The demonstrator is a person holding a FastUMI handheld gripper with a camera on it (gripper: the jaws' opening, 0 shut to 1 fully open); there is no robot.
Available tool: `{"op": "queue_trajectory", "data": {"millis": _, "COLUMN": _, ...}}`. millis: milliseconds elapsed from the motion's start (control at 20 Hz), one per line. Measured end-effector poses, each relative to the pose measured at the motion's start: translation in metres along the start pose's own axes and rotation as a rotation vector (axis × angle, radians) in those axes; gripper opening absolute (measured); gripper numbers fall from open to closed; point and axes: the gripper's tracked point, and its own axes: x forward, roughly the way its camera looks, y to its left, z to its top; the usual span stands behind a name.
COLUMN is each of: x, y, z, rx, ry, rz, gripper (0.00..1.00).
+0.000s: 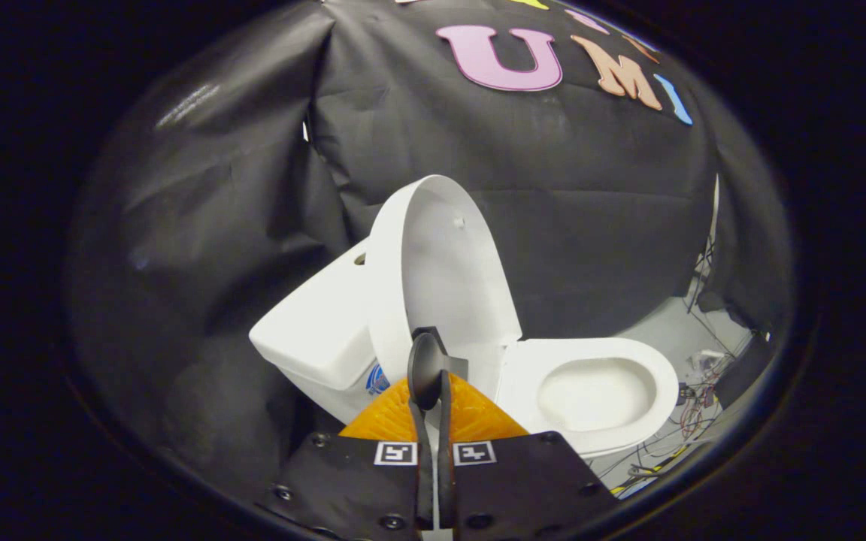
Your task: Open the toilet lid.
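Item: toilet lid (448,263), white, oval, standing raised and close to upright, its long axis running up and down with a slight lean back toward the tank (320,323); the inner face is turned to the right, toward the bowl. Position relative to the gripper (430,376): directly ahead of and above the fingertips, the lower part of the lid just beyond them; whether the tips touch the lid's lower edge cannot be told. Gripper state: the two fingers lie pressed together with no gap visible along their length, and nothing is seen held between them; the tips end in a rounded, spoon-like shape that overlaps the base of the lid near the hinge. Item: toilet seat (591,391), white, lying flat on the bowl to the right of the fingers and a little farther off, the opening of the bowl exposed. Item: tank, white, to the left of the lid and behind it, near the black cloth wall (591,210). Item: loose wires (692,417), on the floor at far right beyond the bowl. Assessment: with the lid up and the bowl uncovered, the task appears done or very nearly so; the relation that matters is the lid's lean, since a lid just short of resting on the tank could fall back toward the seat if the fingers draw away from its lower edge.
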Motion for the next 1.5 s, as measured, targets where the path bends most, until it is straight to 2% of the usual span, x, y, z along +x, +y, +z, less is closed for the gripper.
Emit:
{"op": "queue_trajectory", "data": {"millis": 150, "x": -0.002, "y": 0.005, "z": -0.004, "rx": -0.029, "ry": -0.027, "rz": -0.046, "gripper": 0.03}}
{"op": "queue_trajectory", "data": {"millis": 250, "x": -0.002, "y": 0.01, "z": -0.005, "rx": -0.059, "ry": -0.034, "rz": -0.046, "gripper": 0.03}}
{"op": "queue_trajectory", "data": {"millis": 300, "x": -0.001, "y": 0.011, "z": -0.003, "rx": -0.075, "ry": -0.043, "rz": -0.046, "gripper": 0.15}}
{"op": "queue_trajectory", "data": {"millis": 400, "x": -0.001, "y": 0.009, "z": -0.005, "rx": -0.135, "ry": -0.047, "rz": -0.064, "gripper": 0.15}}
{"op": "queue_trajectory", "data": {"millis": 450, "x": -0.001, "y": 0.015, "z": -0.006, "rx": -0.153, "ry": -0.045, "rz": -0.042, "gripper": 0.15}}
{"op": "queue_trajectory", "data": {"millis": 550, "x": 0.002, "y": 0.019, "z": -0.012, "rx": -0.155, "ry": -0.034, "rz": -0.013, "gripper": 0.24}}
{"op": "queue_trajectory", "data": {"millis": 650, "x": 0.003, "y": 0.027, "z": -0.014, "rx": -0.156, "ry": -0.02, "rz": 0.029, "gripper": 0.47}}
{"op": "queue_trajectory", "data": {"millis": 850, "x": -0.003, "y": 0.03, "z": -0.021, "rx": -0.203, "ry": -0.021, "rz": 0.042, "gripper": 0.94}}
{"op": "queue_trajectory", "data": {"millis": 1000, "x": -0.017, "y": 0.029, "z": -0.016, "rx": -0.214, "ry": -0.045, "rz": 0.049, "gripper": 0.94}}
{"op": "queue_trajectory", "data": {"millis": 1250, "x": -0.043, "y": 0.03, "z": 0.005, "rx": -0.254, "ry": -0.112, "rz": 0.113, "gripper": 0.94}}
{"op": "queue_trajectory", "data": {"millis": 1350, "x": -0.053, "y": 0.035, "z": 0.016, "rx": -0.255, "ry": -0.14, "rz": 0.152, "gripper": 0.98}}
{"op": "queue_trajectory", "data": {"millis": 1500, "x": -0.07, "y": 0.033, "z": 0.036, "rx": -0.251, "ry": -0.182, "rz": 0.178, "gripper": 0.99}}
